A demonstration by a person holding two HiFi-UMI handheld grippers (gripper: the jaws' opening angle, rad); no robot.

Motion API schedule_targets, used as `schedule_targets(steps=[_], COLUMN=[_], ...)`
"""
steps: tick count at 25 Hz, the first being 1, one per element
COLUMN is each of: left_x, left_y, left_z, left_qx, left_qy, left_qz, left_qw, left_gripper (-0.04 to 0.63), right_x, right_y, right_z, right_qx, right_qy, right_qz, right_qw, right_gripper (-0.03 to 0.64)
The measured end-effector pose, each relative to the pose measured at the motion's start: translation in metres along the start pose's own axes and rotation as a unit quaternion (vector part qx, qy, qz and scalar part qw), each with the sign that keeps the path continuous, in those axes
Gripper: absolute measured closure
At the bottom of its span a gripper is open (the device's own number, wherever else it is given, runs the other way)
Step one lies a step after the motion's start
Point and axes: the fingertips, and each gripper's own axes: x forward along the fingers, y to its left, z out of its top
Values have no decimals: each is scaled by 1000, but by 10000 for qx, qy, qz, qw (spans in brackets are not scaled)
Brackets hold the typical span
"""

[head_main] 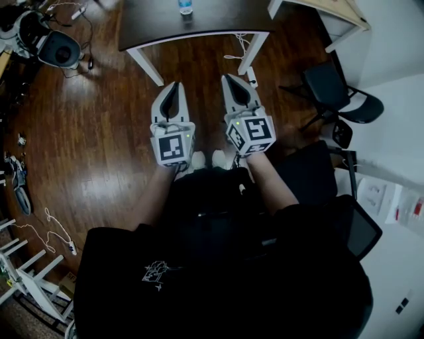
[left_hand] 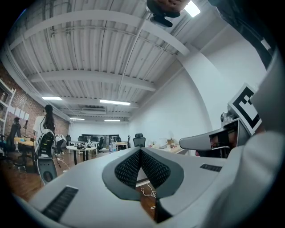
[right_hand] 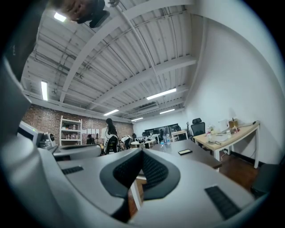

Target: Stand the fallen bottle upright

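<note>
Facing the dark table (head_main: 199, 26), left gripper (head_main: 175, 86) and right gripper (head_main: 227, 78) hang level, jaws pressed together on nothing. The water bottle (head_main: 185, 6) sits far back on it, seemingly upright; any further move needs stepping closer.

Wood floor (head_main: 99, 132), dark white-legged table (head_main: 149, 23), black office chair (head_main: 331, 86); ribbed white ceiling (right_hand: 133, 53), strip lights (right_hand: 162, 94), brick wall (right_hand: 49, 121)

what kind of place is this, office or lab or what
Most likely a shared open-plan office or lab workspace: a dark table and an office chair stand on a wood floor, and more desks run back towards a brick wall with shelves.
</note>
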Motion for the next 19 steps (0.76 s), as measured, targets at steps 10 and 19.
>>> schedule_targets(steps=[10, 19], left_x=[0, -1], left_y=[-1, -4], left_z=[0, 3], left_qx=[-4, 11], left_qy=[14, -18], left_qz=[-32, -51], left_qw=[10000, 10000], left_gripper=[603, 603], right_x=[-1, -1], right_y=[1, 3], right_z=[3, 3], right_qx=[-52, -71], right_qy=[-32, -13], right_qz=[-13, 9], right_qw=[10000, 10000], right_gripper=[609, 609])
